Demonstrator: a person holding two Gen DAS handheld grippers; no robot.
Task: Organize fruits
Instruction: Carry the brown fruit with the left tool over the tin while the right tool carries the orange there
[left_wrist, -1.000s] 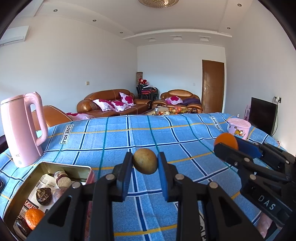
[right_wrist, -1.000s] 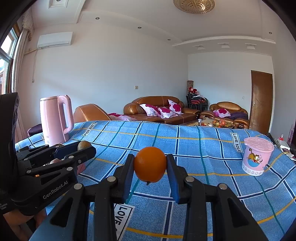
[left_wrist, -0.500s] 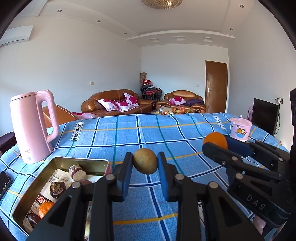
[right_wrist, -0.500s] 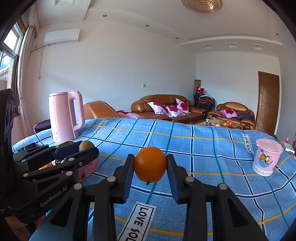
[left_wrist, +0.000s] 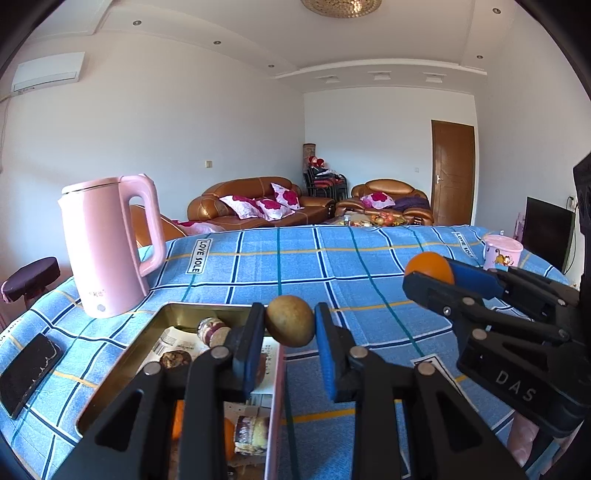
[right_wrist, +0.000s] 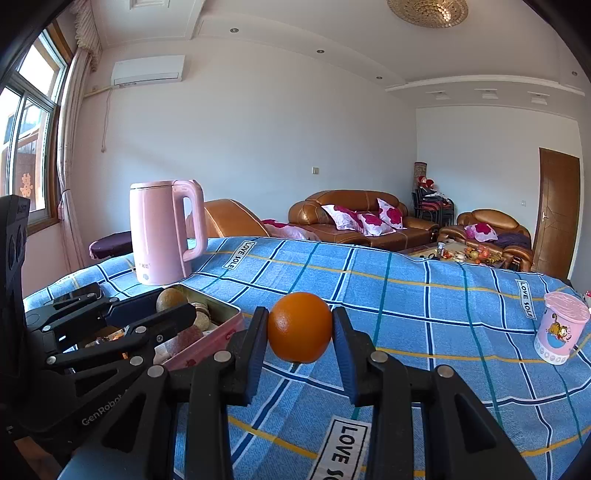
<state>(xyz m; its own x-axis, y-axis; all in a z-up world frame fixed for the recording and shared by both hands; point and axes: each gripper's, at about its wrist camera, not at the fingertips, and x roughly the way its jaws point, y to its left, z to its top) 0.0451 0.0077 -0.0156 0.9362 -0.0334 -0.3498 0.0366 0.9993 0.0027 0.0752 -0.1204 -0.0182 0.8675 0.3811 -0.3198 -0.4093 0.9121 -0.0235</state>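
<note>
Brown fruit clamped between left tongs, centre frame, above right rim of open tin. Orange clamped between right tongs, centre frame, over blue checked counter. Pink kettle upper left.

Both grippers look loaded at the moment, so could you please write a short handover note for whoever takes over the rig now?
Left gripper: shut on the brown fruit, held in the air above the right wall of the tin.
Right gripper: shut on the orange, held above the blue checked cloth, to the right of the tin.
The tin sits in front of the pink kettle and already holds an orange fruit and wrapped snacks.
Done: both fruits picked up.
Left: probably place both in the tin, brown fruit first since it is nearest, then release.
</note>
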